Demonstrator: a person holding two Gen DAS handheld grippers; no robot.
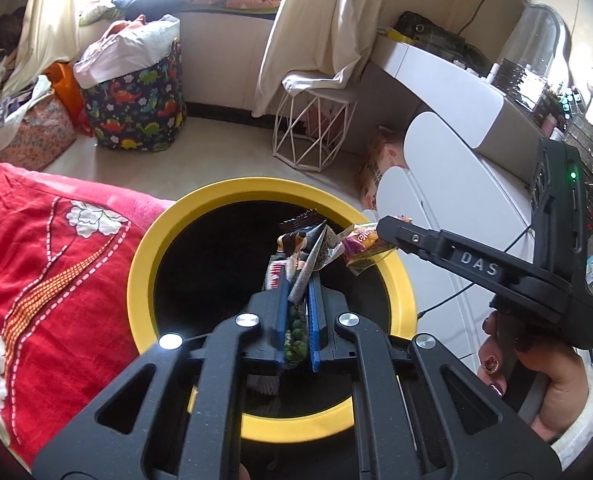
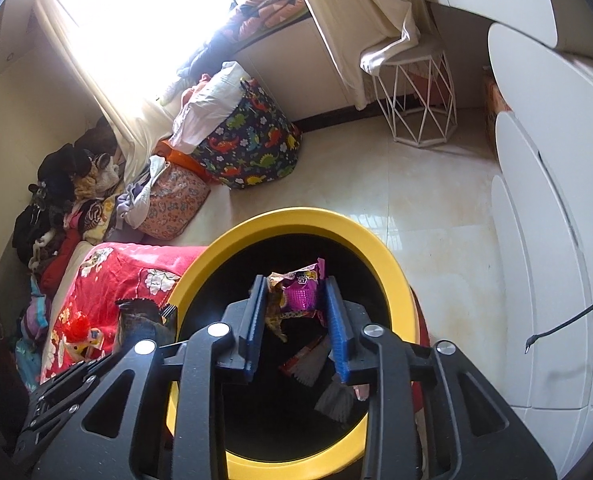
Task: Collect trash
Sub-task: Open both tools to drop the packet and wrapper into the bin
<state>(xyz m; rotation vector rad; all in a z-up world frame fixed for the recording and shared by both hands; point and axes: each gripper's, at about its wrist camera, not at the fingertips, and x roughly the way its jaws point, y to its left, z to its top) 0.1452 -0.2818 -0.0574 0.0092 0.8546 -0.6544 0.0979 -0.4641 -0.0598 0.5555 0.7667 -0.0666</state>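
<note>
A yellow-rimmed trash bin (image 1: 164,236) with a black inside stands on the floor beside the red bed; it also shows in the right wrist view (image 2: 380,252). My left gripper (image 1: 298,280) is shut on a dark snack wrapper (image 1: 304,252) and holds it over the bin's mouth. My right gripper (image 2: 296,284) is open over the bin, with a purple wrapper (image 2: 302,294) loose between its blue pads; in the left wrist view the right gripper (image 1: 392,228) touches the same purple and orange wrapper (image 1: 362,246). More wrappers (image 2: 310,360) lie down inside the bin.
A red flowered blanket (image 1: 36,272) lies left of the bin. A white dresser (image 2: 544,240) stands to the right. A dinosaur-print laundry basket (image 1: 136,108), a white wire stool (image 1: 316,128) and clothes piles stand across the floor.
</note>
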